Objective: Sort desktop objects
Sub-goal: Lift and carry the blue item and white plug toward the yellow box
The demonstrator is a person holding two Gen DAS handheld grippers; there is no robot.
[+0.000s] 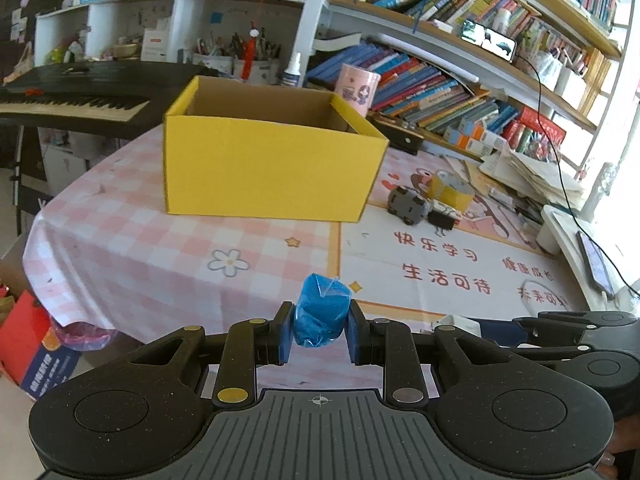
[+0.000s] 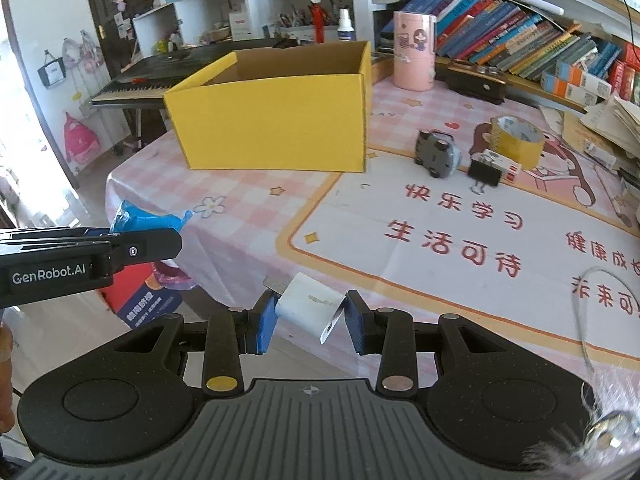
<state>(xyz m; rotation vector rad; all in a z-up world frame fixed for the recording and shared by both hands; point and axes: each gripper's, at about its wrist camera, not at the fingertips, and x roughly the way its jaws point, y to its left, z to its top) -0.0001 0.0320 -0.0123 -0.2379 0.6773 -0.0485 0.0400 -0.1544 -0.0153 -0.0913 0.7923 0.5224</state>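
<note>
Crinkled blue plastic wraps the small bundle (image 1: 320, 312) clamped in the left gripper (image 1: 319, 332); it looks light and soft, likely to squash, so the pinch across its middle suits it. Its long axis stands roughly upright between the pads, the twisted tip pointing up. The right gripper (image 2: 309, 320) is closed on a white charger block (image 2: 308, 304), which looks rigid, smooth and probably slippery; it is held across its flat sides and tilted, a lower corner dipping toward the camera. Both are held in the air over the table's near edge. The yellow box (image 1: 268, 164) sits open toward the far left corner, while the tape roll (image 2: 516, 140), toy car (image 2: 436, 154) and binder clip (image 2: 486, 172) lie just right of it.
</note>
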